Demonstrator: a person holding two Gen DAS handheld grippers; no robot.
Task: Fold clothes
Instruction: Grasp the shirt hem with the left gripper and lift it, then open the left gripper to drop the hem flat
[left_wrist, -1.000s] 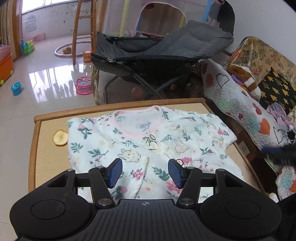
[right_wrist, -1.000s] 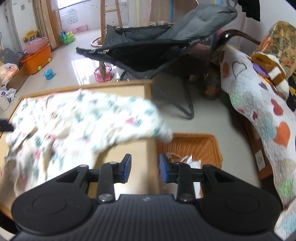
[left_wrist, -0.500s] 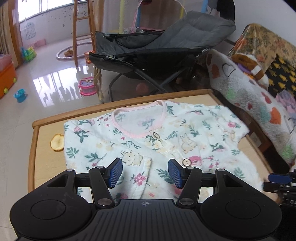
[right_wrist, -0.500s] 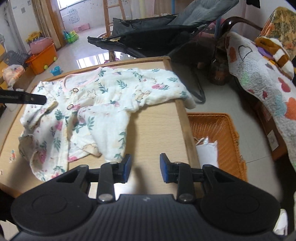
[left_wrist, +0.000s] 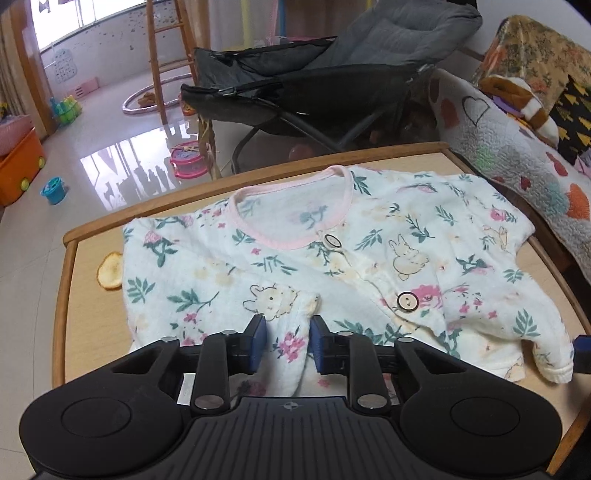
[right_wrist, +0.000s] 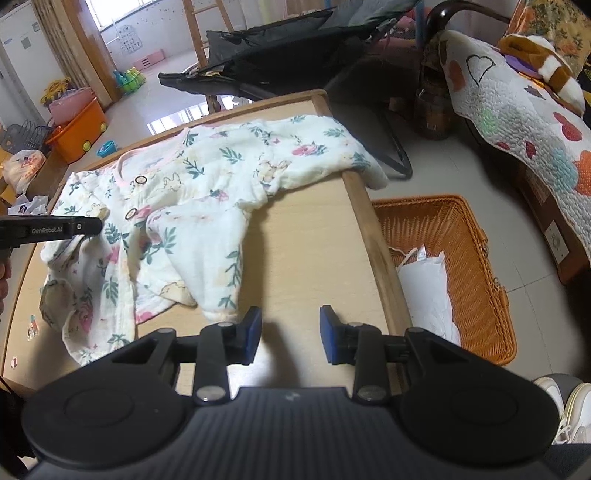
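Left gripper (left_wrist: 286, 343) jaws closing on bunched fold of white floral baby top (left_wrist: 332, 266); seat deep. Right gripper (right_wrist: 290, 334) jaws open, empty over wooden bench (right_wrist: 306, 251): take cuff next.

You're in a family living room: a grey reclining chair (left_wrist: 332, 62) stands beyond the counter's (left_wrist: 70, 280) far edge, a quilted heart-patterned throw (right_wrist: 517, 122) covers a sofa, and toys, a toy drum (left_wrist: 186, 162) and an orange storage bin (right_wrist: 79, 133) sit on the glossy tiled floor.
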